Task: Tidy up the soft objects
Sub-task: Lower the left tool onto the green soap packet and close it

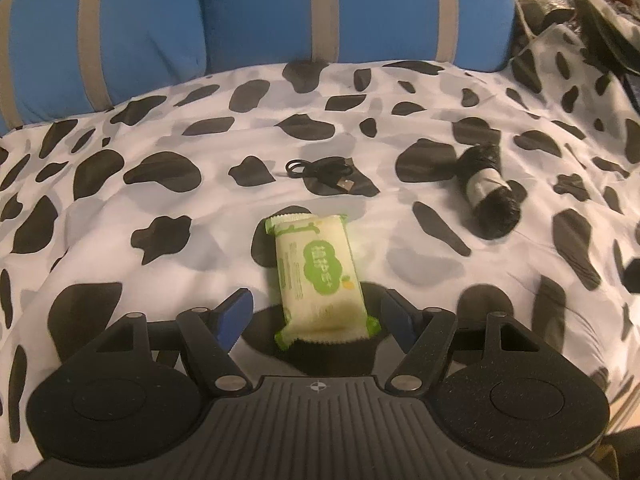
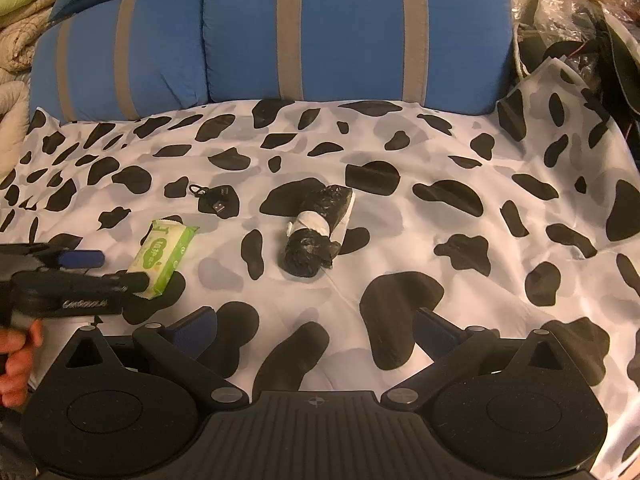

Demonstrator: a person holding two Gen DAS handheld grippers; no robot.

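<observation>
A green and cream tissue pack [image 1: 316, 276] lies on the cow-print sheet [image 1: 120, 216]. My left gripper [image 1: 318, 312] is open, its blue pads either side of the pack's near end without gripping it. The pack [image 2: 164, 258] and the left gripper [image 2: 116, 270] also show at the left of the right wrist view. A black roll of bags with a white band [image 1: 486, 192] lies to the right; in the right wrist view the roll [image 2: 318, 234] is ahead of centre. My right gripper [image 2: 316, 332] is open and empty above the sheet [image 2: 440, 152].
A coiled black USB cable [image 1: 320, 172] lies beyond the pack, also seen in the right wrist view [image 2: 214, 200]. Blue cushions with grey stripes [image 2: 352, 28] stand along the back. Clutter and plastic bags [image 2: 580, 20] sit at the right; folded quilts [image 2: 20, 20] at the left.
</observation>
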